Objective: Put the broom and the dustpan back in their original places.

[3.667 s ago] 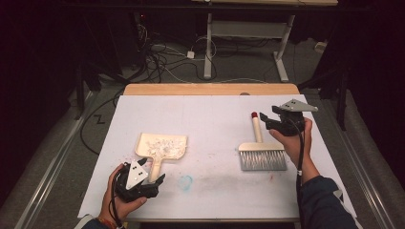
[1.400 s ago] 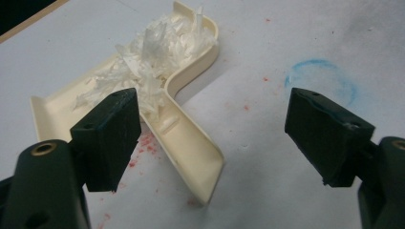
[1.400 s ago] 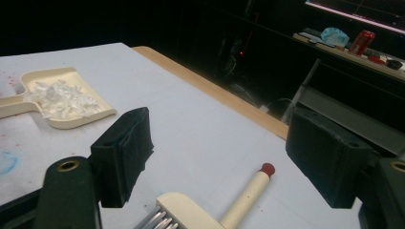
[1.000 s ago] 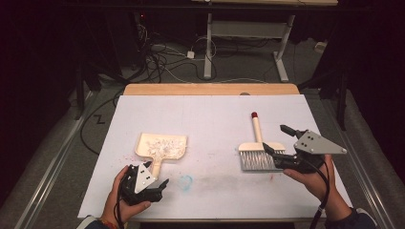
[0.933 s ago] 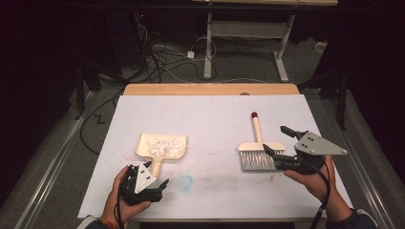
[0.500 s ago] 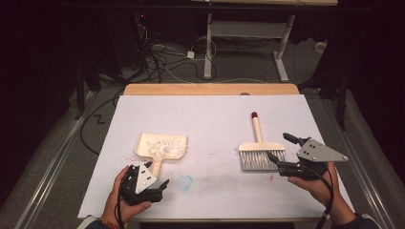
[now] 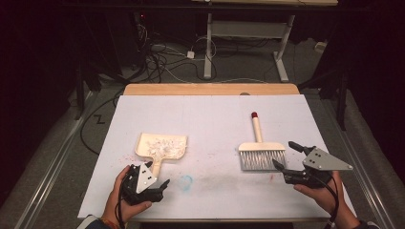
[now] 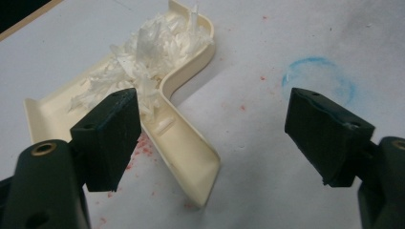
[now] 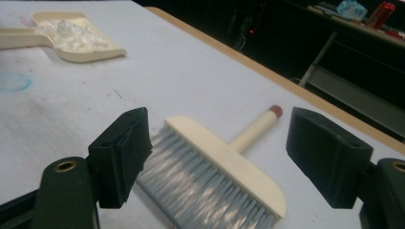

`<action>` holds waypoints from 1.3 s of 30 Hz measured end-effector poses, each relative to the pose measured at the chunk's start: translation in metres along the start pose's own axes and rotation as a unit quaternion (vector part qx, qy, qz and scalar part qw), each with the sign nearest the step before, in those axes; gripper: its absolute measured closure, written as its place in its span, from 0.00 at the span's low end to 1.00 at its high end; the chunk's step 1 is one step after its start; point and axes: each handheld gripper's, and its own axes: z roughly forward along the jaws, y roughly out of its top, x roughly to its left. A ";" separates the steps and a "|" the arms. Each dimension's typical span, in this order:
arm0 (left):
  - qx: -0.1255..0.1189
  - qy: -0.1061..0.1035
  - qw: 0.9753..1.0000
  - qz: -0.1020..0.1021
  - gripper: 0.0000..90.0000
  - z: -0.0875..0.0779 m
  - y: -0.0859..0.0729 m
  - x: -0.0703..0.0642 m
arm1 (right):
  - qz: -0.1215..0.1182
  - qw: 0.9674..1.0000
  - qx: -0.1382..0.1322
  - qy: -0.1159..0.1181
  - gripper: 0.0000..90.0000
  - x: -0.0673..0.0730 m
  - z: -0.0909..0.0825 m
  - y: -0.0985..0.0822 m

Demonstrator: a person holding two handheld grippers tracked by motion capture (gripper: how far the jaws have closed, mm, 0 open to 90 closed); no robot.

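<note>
Between the spread fingers of the left gripper [image 8: 210,138] lies the handle of the cream dustpan [image 8: 157,100], untouched, its tray heaped with white shreds [image 8: 143,57]. The right gripper [image 9: 219,157] also has its fingers wide apart, hovering just right of the brush [image 9: 224,167], whose grey bristles point toward the person and whose red-tipped handle points away. Taking the dustpan as landmark, the brush lies well to its right on the white sheet covering the desk [image 7: 215,119]; a faint blue ring [image 7: 186,181] is drawn near its handle, with red specks scattered close by. Beyond the dustpan the desk's wooden edge shows, then a dim floor with tangled cables [image 7: 167,57] and the metal legs of another desk [image 7: 282,52].
</note>
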 end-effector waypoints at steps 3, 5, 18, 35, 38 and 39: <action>-0.001 0.000 1.000 0.001 0.21 0.001 0.000 0.000 | 0.004 1.000 0.003 -0.002 0.27 0.000 -0.001 -0.007; -0.002 -0.002 1.000 0.001 0.21 0.001 0.001 0.000 | 0.008 1.000 0.004 -0.003 0.27 0.000 -0.002 -0.012; -0.004 -0.002 1.000 0.003 0.21 0.002 0.001 0.000 | 0.025 0.999 0.028 -0.015 0.26 0.012 -0.006 -0.051; -0.004 -0.002 1.000 0.008 0.21 -0.001 -0.001 -0.003 | 0.018 0.999 0.011 -0.024 0.26 0.016 -0.011 -0.045; -0.003 -0.001 1.000 0.009 0.21 -0.001 -0.001 -0.003 | 0.017 1.000 0.009 -0.025 0.26 0.017 -0.011 -0.044; -0.004 -0.001 1.000 0.008 0.21 -0.001 -0.001 -0.002 | 0.016 1.000 0.008 -0.024 0.26 0.017 -0.010 -0.044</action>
